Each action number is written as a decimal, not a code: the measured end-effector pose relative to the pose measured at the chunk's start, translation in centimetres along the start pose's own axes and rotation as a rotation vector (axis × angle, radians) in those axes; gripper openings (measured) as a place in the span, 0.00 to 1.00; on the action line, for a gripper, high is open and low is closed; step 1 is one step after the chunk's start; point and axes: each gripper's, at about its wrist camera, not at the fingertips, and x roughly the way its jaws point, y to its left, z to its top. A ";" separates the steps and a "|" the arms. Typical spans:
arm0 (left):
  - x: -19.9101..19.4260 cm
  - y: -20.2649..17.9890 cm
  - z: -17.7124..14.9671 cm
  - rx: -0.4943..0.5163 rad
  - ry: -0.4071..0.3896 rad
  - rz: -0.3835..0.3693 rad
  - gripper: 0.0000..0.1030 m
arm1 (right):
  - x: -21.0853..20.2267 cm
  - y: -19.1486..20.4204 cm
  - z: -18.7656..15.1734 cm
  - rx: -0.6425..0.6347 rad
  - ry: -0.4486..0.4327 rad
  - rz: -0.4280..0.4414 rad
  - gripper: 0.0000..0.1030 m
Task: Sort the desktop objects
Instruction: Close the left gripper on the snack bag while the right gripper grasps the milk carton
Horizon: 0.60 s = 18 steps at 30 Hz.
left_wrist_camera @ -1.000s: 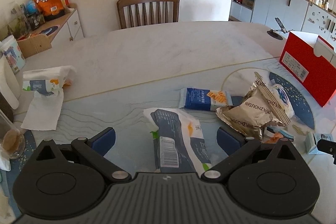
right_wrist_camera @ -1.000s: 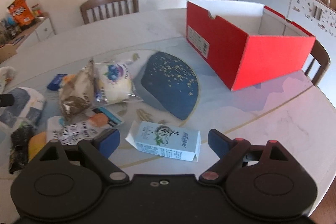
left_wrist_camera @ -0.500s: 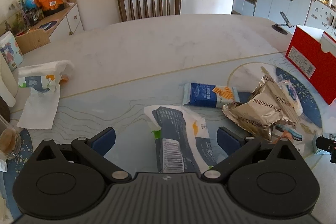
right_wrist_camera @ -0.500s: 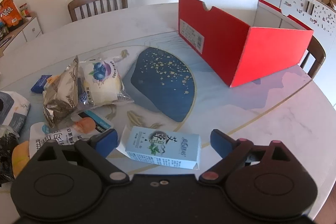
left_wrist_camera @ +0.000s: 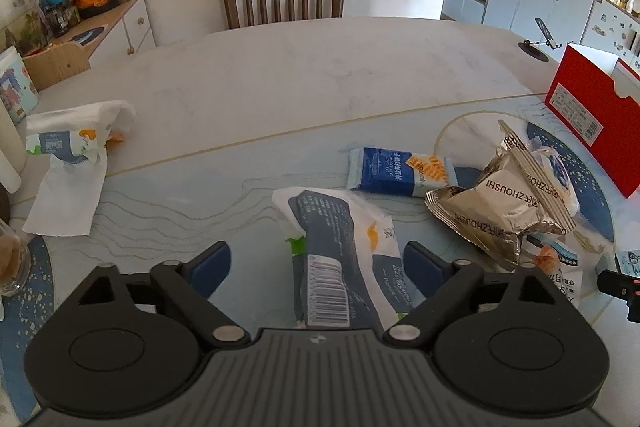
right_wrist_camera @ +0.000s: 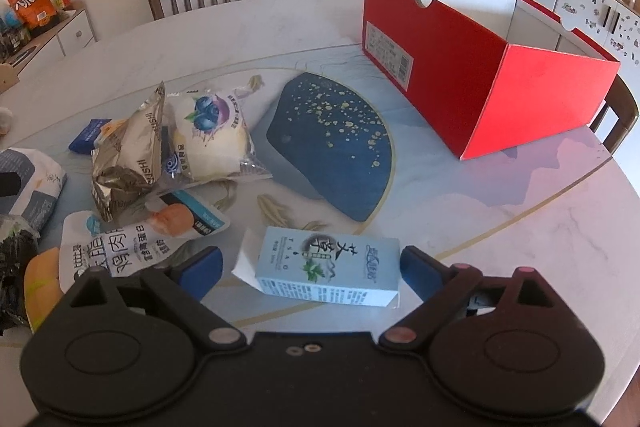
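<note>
Left wrist view: the left gripper [left_wrist_camera: 316,263] is seen angled down over the table [left_wrist_camera: 320,75], its jaws closing around a white and dark blue packet [left_wrist_camera: 340,259] that lies flat between the blue pads; a gap is still seen on each side, so nothing is gripped. Just beyond the packet a small blue wrapper [left_wrist_camera: 396,171] is laid flat, and to its right a crumpled foil bag [left_wrist_camera: 500,203] is propped against other packets. A white tissue pack [left_wrist_camera: 72,143] is seen well apart at the far left.

Right wrist view: the right gripper [right_wrist_camera: 310,267] is held wide, with a pale blue carton [right_wrist_camera: 332,267] lying on its side between the pads. The right pad is just beside the carton's end; contact cannot be told. On the left pad's side a white pouch [right_wrist_camera: 120,247] is seen, and behind it the foil bag and a blueberry bread packet [right_wrist_camera: 212,135]. An open red box [right_wrist_camera: 472,67] is placed well apart at the far right, beyond a dark blue fan-shaped patch [right_wrist_camera: 336,143] on the tabletop.
</note>
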 end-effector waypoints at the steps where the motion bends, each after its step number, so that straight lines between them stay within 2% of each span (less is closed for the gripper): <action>1: 0.1 0.0 0.0 -0.001 0.004 -0.002 0.87 | 0.0 0.0 0.0 0.000 0.000 0.000 0.92; 7: 0.3 0.0 -0.1 -0.012 0.019 -0.007 0.68 | -0.1 0.0 -0.2 -0.007 0.007 -0.002 0.89; 9: 0.5 0.2 -0.2 -0.025 0.027 -0.010 0.57 | -0.1 -0.1 -0.2 -0.008 0.008 -0.001 0.86; 13: 0.6 0.5 -0.3 -0.052 0.038 -0.022 0.43 | -0.4 -0.2 -0.2 -0.013 0.008 -0.005 0.72; 15: 0.7 0.7 -0.2 -0.075 0.042 -0.040 0.33 | -0.6 -0.3 -0.2 -0.011 0.007 0.003 0.72; 18: 0.6 0.9 -0.2 -0.089 0.044 -0.059 0.27 | -0.8 -0.4 -0.2 -0.017 0.002 0.003 0.70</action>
